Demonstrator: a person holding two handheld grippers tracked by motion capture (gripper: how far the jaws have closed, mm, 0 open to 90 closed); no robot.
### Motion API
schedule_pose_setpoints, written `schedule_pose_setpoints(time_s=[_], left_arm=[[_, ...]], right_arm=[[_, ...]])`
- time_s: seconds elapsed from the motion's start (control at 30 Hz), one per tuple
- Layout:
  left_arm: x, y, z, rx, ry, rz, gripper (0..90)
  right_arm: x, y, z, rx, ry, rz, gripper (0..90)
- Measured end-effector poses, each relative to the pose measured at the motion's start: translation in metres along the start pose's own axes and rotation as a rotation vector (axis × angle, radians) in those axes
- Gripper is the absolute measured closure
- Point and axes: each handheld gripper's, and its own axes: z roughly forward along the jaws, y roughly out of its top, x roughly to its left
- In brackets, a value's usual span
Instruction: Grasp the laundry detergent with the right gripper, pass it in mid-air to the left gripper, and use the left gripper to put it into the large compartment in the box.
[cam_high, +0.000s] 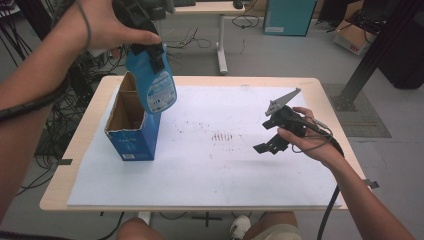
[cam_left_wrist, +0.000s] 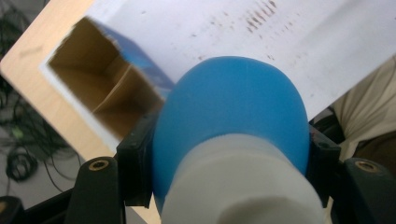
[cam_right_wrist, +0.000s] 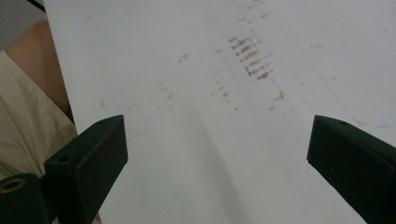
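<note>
My left gripper (cam_high: 150, 50) clamps a blue bottle (cam_high: 156, 86) by its neck, holding it in the air above the open cardboard box (cam_high: 131, 125) at the table's left. My right gripper (cam_high: 270, 142) hangs over the white sheet (cam_high: 210, 170), jaws spread wide, nothing between them. Brown smudges (cam_high: 221, 136) mark mid-sheet.

The left hand (cam_high: 107, 27) is raised high at the far left, and its left gripper (cam_high: 150, 52) points down, jaws clamped on a blue bottle (cam_high: 155, 85). The right gripper (cam_high: 272, 142) hovers low at the right, jaws spread wide, nothing between them.
</note>
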Motion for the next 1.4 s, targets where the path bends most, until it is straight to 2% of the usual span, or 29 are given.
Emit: schedule_pose_setpoints(time_s=[0.17, 0.37, 0.43, 0.47, 0.6, 0.67, 0.83, 0.93, 1.0, 1.1, 1.2, 1.4], left_arm=[[0.018, -0.007, -0.023, -0.014, 0.0, -0.149, 36.4], [0.038, -0.016, -0.05, -0.023, 0.024, -0.294, 36.4], [0.043, -0.019, -0.056, -0.036, 0.028, -0.361, 36.4], [0.046, -0.021, -0.058, -0.032, 0.03, -0.374, 36.5], [0.061, -0.029, -0.066, -0.03, 0.028, -0.478, 36.5], [0.067, -0.032, -0.065, -0.021, 0.017, -0.527, 36.6], [0.082, -0.04, -0.053, -0.024, 0.017, -0.638, 36.5], [0.091, -0.044, -0.046, -0.02, 0.031, -0.67, 36.5], [0.095, -0.047, -0.04, -0.025, 0.039, -0.717, 36.6], [0.099, -0.05, -0.029, -0.03, 0.055, -0.761, 36.6], [0.103, -0.053, -0.019, -0.034, 0.053, -0.786, 36.6], [0.107, -0.054, 0.007, -0.014, 0.022, -0.791, 36.6]], right_arm=[[-0.004, -0.005, -0.013, 0.039, -0.022, 0.012, 4.9], [-0.008, -0.008, -0.026, 0.065, -0.046, 0.014, 4.8], [-0.008, -0.008, -0.028, 0.062, -0.052, 0.012, 4.8], [-0.008, -0.008, -0.028, 0.069, -0.052, 0.009, 4.8], [-0.008, -0.008, -0.03, 0.07, -0.064, -0.004, 4.8], [-0.009, -0.008, -0.03, 0.067, -0.064, -0.003, 4.8], [-0.009, -0.009, -0.027, 0.067, -0.061, -0.006, 4.8], [-0.009, -0.009, -0.026, 0.065, -0.064, -0.008, 4.8], [-0.01, -0.01, -0.025, 0.063, -0.065, -0.01, 4.8], [-0.011, -0.011, -0.022, 0.067, -0.06, -0.011, 4.8], [-0.012, -0.013, -0.019, 0.072, -0.052, -0.011, 4.8], [-0.012, -0.015, -0.016, 0.06, -0.052, -0.009, 4.8]])
